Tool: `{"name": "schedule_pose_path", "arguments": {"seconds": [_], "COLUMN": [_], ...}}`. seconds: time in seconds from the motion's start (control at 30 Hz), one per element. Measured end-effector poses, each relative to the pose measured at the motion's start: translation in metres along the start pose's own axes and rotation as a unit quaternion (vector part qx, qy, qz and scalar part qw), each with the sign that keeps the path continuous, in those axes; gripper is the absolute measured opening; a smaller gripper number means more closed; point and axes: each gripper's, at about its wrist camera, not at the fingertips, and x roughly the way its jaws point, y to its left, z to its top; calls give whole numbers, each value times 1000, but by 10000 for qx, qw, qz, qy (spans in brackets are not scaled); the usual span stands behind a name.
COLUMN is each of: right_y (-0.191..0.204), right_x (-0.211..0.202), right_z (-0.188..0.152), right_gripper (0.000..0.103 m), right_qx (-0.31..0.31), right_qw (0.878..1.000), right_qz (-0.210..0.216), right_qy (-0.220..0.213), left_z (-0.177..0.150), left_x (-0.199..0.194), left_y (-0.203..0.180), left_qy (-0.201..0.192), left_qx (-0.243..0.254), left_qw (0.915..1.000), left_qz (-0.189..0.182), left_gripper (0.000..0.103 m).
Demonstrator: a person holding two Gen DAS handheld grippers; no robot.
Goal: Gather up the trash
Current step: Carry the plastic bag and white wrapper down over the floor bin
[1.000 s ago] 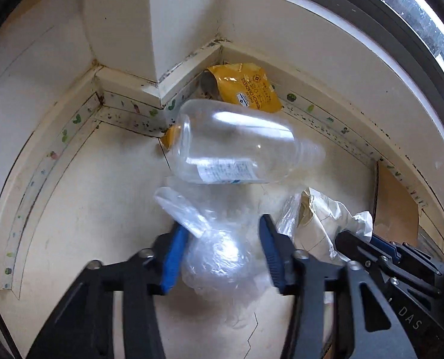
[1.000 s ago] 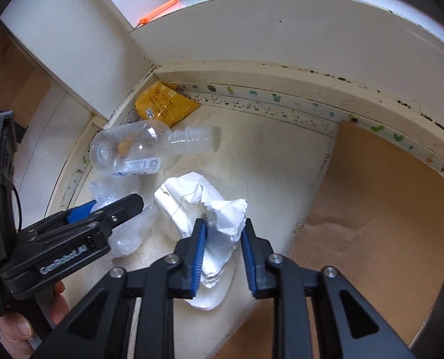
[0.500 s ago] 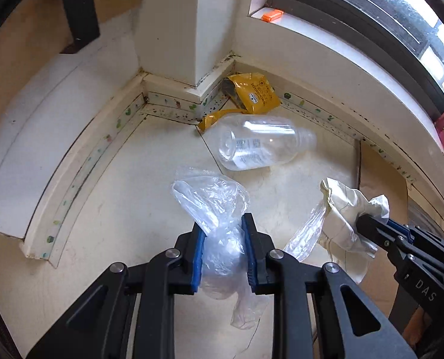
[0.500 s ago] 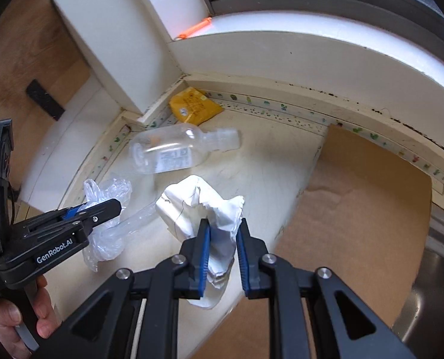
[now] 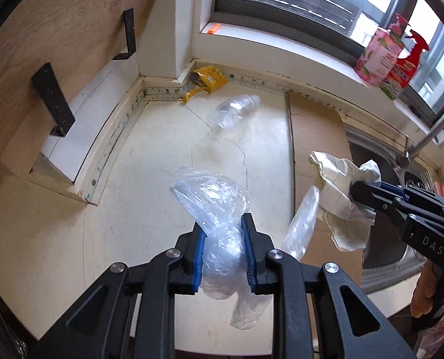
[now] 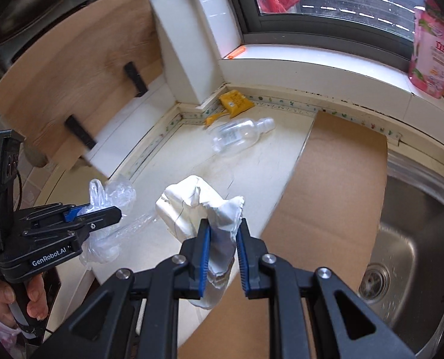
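My left gripper [image 5: 222, 224] is shut on a crumpled clear plastic bag [image 5: 213, 200], lifted off the cream counter [image 5: 150, 179]; the same bag [image 6: 111, 194] shows in the right wrist view. My right gripper [image 6: 223, 224] is shut on a wad of white paper [image 6: 192, 200], also held in the air and seen at the right in the left wrist view as the paper [image 5: 338, 185]. An empty clear plastic bottle [image 5: 235, 110] lies on its side near the back corner, with a yellow wrapper [image 5: 207, 79] behind it against the wall.
A brown cardboard sheet [image 6: 335, 185] covers the counter beside a steel sink [image 6: 416, 239]. A pink soap bottle [image 5: 380, 53] and a red spray bottle [image 5: 407, 59] stand on the window sill. A wooden shelf with black brackets [image 5: 52, 98] is at left.
Both grippers closed on their loads and rose back away from the corner, carrying the plastic bag and the paper up. The bottle and yellow wrapper stayed on the counter.
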Motion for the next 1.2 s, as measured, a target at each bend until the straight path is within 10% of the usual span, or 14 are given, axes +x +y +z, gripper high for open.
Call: {"name": "schedule_pose_path", "arguments": {"seconds": [0.7,1.2], "right_y": [109,111], "right_x": [-112,29], "right_z": [-156,-297], "right_gripper": [17,17], "right_qx": [-492,-408], "right_qw": [9976,9967], "right_qz": [485,120], "right_qy": [-29,695], "left_z": [-182,-323], "left_x": [-136,-2], "left_y": [12,57], "left_qy": [-98,-91], "left_qx": [88,-10], "left_qw": [9933,9988], "left_qz": [-1146,-472], "left_gripper": [20,21]}}
